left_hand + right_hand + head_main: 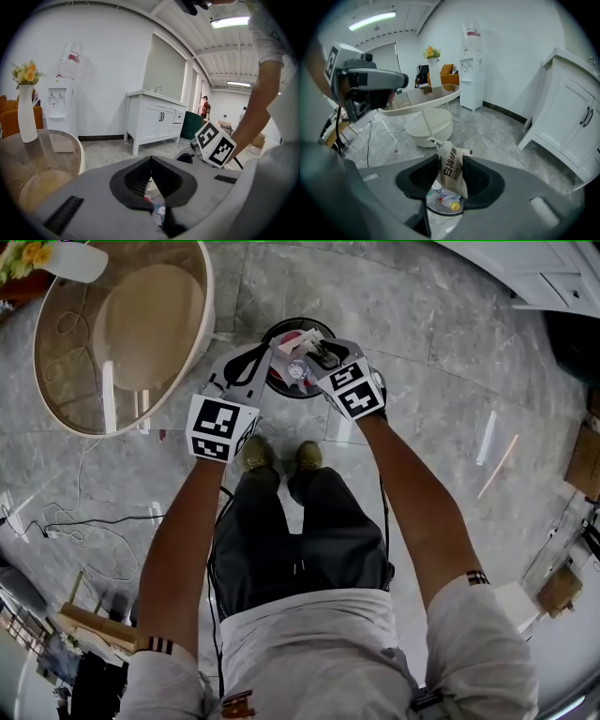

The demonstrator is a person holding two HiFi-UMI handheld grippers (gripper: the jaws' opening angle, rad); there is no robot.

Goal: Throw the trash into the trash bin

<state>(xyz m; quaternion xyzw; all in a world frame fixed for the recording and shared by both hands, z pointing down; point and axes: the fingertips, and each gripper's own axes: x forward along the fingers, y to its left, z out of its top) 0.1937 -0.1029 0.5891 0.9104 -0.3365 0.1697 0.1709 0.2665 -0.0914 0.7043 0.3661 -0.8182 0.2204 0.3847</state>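
Head view: both tools reach out from the person over a round black bin (pixel 281 329) that stands on the grey marbled floor (pixel 441 381), just beyond the shoes (pixel 255 456). The left tool (pixel 267 354) comes to the bin's left rim and the right tool (pixel 302 351) is above its middle. Each tool is smooth grey plastic with a black-and-white marker cube. At far left stands a round glass surface (pixel 202 334) with a pale rim and a beige disc-shaped base.

Left gripper view: the left tool's ribbed black pads (pixel 140 176) meet at their tips, with nothing between them. Below where they part, a bit of litter in the bin shows. The right tool's cube (pixel 215 143) hangs just to the right. To the left, a tall white vase (pixel 26 115) of yellow flowers stands upright on the glass surface. Farther off are a water dispenser (pixel 60 110) and a white cabinet (pixel 154 122).

Right gripper view: the right tool's pads stand apart, with the packet (pixel 453 176) between them. It is a flat, crinkled pale pouch with dark print. Its long axis runs nearly upright, leaning a little to the left at the top, and its lower end points into the bin directly beneath. Whether the pads press on it is unclear, though they look slack. In the bin lie small bottles, one with a yellow cap (pixel 454 205).
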